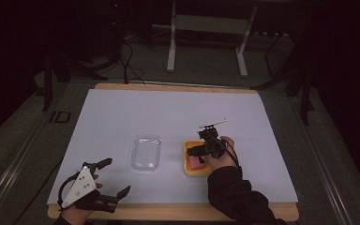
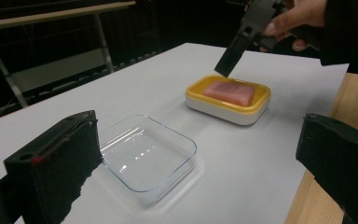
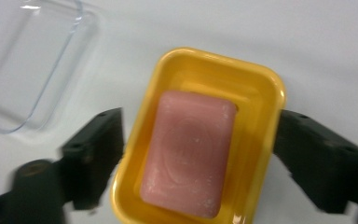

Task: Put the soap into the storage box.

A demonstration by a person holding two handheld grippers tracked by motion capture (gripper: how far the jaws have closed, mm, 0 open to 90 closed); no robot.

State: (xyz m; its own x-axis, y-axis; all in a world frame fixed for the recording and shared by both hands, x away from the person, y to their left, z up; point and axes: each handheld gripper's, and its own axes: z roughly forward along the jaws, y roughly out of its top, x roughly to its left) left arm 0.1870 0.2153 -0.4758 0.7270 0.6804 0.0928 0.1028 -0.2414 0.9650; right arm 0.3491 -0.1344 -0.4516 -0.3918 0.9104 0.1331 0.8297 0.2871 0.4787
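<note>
My right gripper hangs over the soap dish, pointed straight down, its two black blocky jaws spread wide and gripping nothing. In the right gripper view the jaws stand one on each side of the dish, outside its long rims; I cannot tell whether they touch it. The dish is a glossy yellow rounded rectangle, and the left gripper view shows it seated on a white base. Inside it lies a pink bar of soap, a matte slab with rounded corners, faintly speckled, with an oval pressed into its top face.

Just beside the dish sits a clear shallow tray, a rounded rectangle, smooth and shiny with bright glints on its floor, and nothing in it. Both stand apart on a pale sheet that covers a wooden table.

My left gripper rests near the table's front edge, well apart from the tray, its rough black jaws also spread wide and bare.
</note>
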